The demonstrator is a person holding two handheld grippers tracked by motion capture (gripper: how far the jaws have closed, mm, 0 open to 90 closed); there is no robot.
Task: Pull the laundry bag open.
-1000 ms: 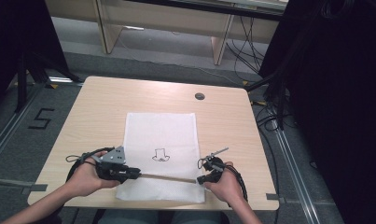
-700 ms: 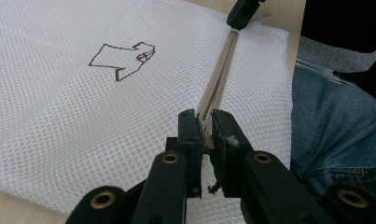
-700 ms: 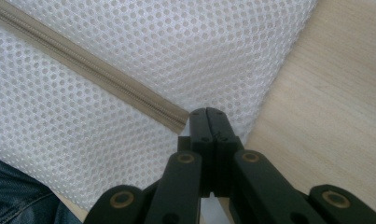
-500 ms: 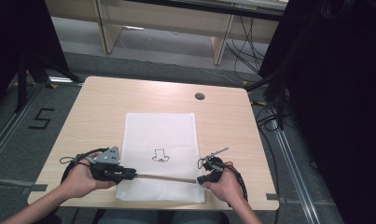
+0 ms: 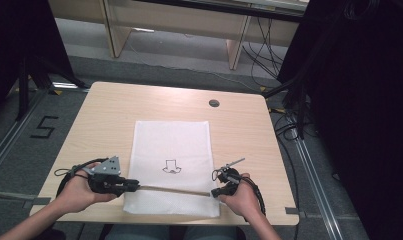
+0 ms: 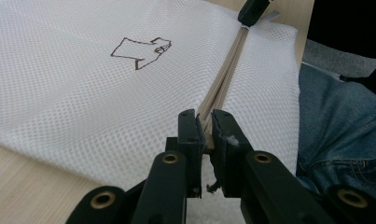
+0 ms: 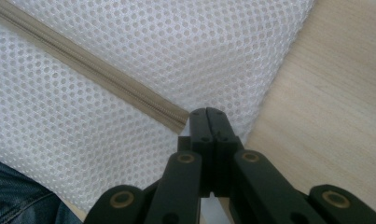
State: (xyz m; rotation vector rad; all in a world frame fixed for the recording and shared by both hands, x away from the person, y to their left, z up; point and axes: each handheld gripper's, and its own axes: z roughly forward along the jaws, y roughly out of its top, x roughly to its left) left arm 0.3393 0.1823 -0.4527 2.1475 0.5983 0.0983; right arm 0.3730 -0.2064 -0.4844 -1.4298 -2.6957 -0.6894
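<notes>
Tension seems the purpose: left tongs [image 6: 204, 135] clamp the zipper [image 6: 223, 84] of the mesh laundry bag [image 5: 171, 145], while right tongs [image 7: 207, 116], closed, pinch its far corner on the bench [image 5: 104, 115].

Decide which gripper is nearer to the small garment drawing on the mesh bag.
Neither clearly. The left gripper sits at the zipper's left end, the right gripper at its right end, with the drawing roughly midway above them.
</notes>
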